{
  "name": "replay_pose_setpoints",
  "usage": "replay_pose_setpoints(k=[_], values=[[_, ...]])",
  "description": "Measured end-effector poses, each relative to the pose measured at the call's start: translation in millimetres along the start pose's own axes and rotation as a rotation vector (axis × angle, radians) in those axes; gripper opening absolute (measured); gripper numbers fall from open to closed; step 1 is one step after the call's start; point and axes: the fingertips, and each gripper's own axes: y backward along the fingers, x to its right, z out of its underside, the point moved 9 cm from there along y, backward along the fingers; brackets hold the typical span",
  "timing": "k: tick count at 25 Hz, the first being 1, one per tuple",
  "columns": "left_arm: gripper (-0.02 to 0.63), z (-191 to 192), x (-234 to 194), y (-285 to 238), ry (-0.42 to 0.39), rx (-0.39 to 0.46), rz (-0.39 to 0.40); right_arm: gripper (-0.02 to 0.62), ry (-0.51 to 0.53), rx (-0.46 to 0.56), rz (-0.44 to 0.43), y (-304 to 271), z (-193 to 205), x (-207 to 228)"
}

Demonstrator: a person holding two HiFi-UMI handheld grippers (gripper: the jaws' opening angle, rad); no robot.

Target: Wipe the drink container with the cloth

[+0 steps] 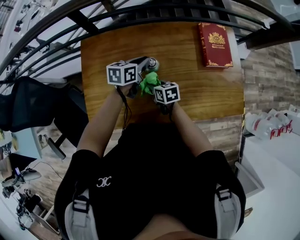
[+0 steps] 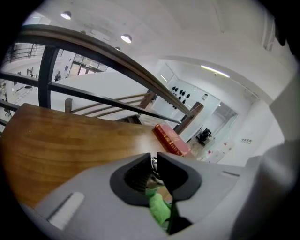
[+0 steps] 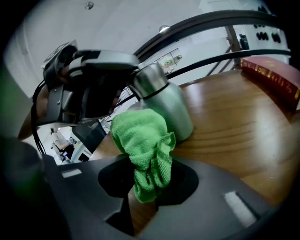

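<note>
A steel drink container (image 3: 168,105) stands on the wooden table (image 1: 103,47); in the head view only its top (image 1: 153,63) shows. My left gripper (image 2: 154,164) is shut on a thin metal part at the container's top, and from the right gripper view I see it (image 3: 93,79) above the lid. My right gripper (image 3: 150,187) is shut on a green cloth (image 3: 145,140), whose bunched end rests against the container's left side. In the head view the cloth (image 1: 149,82) sits between the two marker cubes. A bit of cloth (image 2: 158,208) shows below the left jaws.
A red book (image 1: 214,45) lies at the table's far right corner, also seen as the book (image 3: 274,77) and the book (image 2: 171,139). Dark railings (image 1: 154,11) run behind the table's far edge. A brick wall (image 1: 272,79) is to the right.
</note>
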Motion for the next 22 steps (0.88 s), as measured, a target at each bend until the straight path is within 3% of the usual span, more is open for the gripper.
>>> replay_pose_setpoints(k=[3,13,19,22], values=[[0.098,-1.1,1.4,-1.2,-0.01,-0.031,0.007,0.098,0.02,0.006,-0.021,-12.4,-0.4,-17.0],[0.097,-0.2,-1.8,-3.2,-0.015,-0.038,0.033,0.098,-0.032,0.077,0.095,11.5,-11.9,4.1],[0.097,3.8,-1.7,-3.2,-0.006,-0.034,0.013,0.098,-0.072,0.195,0.192,50.7,-23.3,21.0],[0.098,5.9,0.8,-1.8,-0.017,-0.017,-0.009,0.098,-0.04,0.268,0.226,77.7,-37.5,25.8]])
